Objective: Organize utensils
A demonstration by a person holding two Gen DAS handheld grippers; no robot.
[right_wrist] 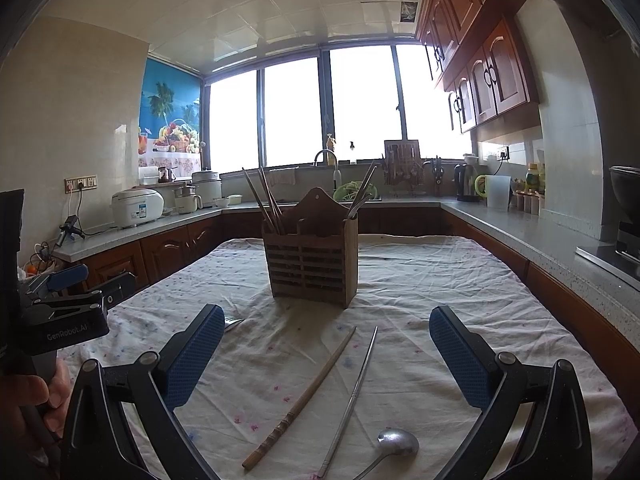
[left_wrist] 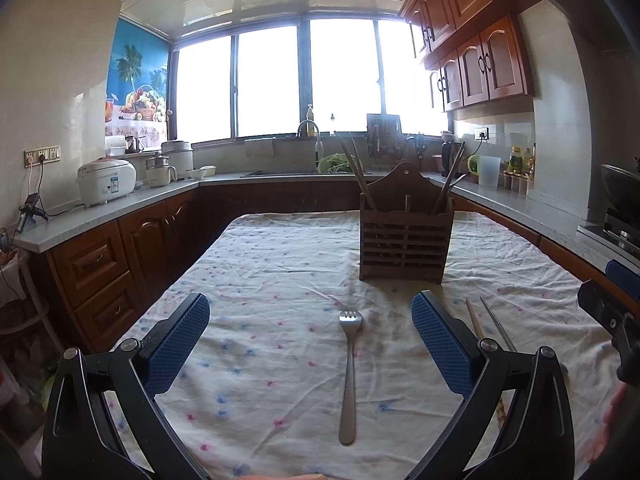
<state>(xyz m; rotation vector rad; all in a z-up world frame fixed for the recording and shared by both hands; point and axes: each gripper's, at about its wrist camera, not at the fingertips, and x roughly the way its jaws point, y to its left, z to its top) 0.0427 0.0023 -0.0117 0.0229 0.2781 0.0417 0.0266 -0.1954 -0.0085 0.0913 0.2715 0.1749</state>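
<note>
Lying between the left gripper's (left_wrist: 311, 344) open jaws, the fork (left_wrist: 349, 372) rests untouched; right gripper (right_wrist: 327, 360) open too.

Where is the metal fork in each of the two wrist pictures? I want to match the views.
Left wrist view: the fork lies in the lower centre on the tablecloth, between the open fingers of the left gripper, tines toward the wooden utensil holder.
Right wrist view: only the fork's tines show, at lower left, beside the right gripper's left finger.
Shared landmark: the wooden utensil holder standing beyond the fork.
</note>
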